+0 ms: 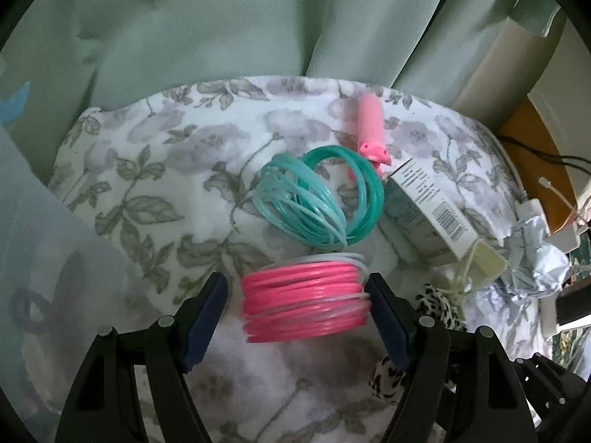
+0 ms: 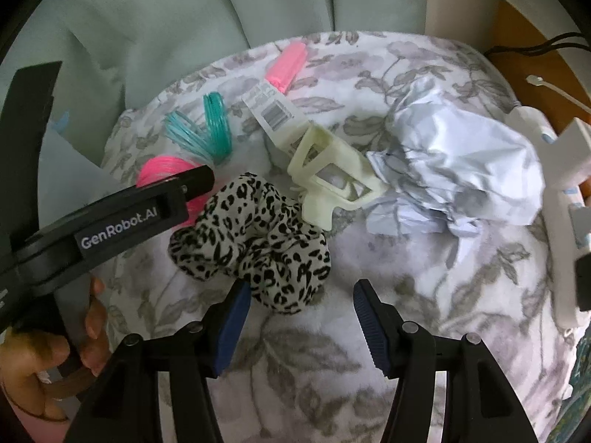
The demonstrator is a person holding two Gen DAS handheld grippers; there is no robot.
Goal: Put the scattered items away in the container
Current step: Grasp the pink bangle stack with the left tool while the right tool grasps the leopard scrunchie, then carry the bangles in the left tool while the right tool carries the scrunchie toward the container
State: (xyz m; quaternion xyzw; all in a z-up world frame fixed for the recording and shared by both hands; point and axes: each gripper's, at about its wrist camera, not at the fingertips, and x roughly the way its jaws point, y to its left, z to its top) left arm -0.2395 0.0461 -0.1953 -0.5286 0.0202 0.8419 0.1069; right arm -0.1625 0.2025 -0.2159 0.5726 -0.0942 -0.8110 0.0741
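Left gripper point(image 1: 297, 297) spread wide around pink coil point(image 1: 304, 301); only the right view shows crumpled paper point(image 2: 458, 170) at 2 o'clock, "GenRobot.AI" lettering; right gripper point(image 2: 299, 317) gapes, empty.

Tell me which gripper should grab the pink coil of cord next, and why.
Left. The left gripper already straddles the pink coil, jaws open on either side. The right gripper is open at the leopard-print scrunchie, farther from the coil.
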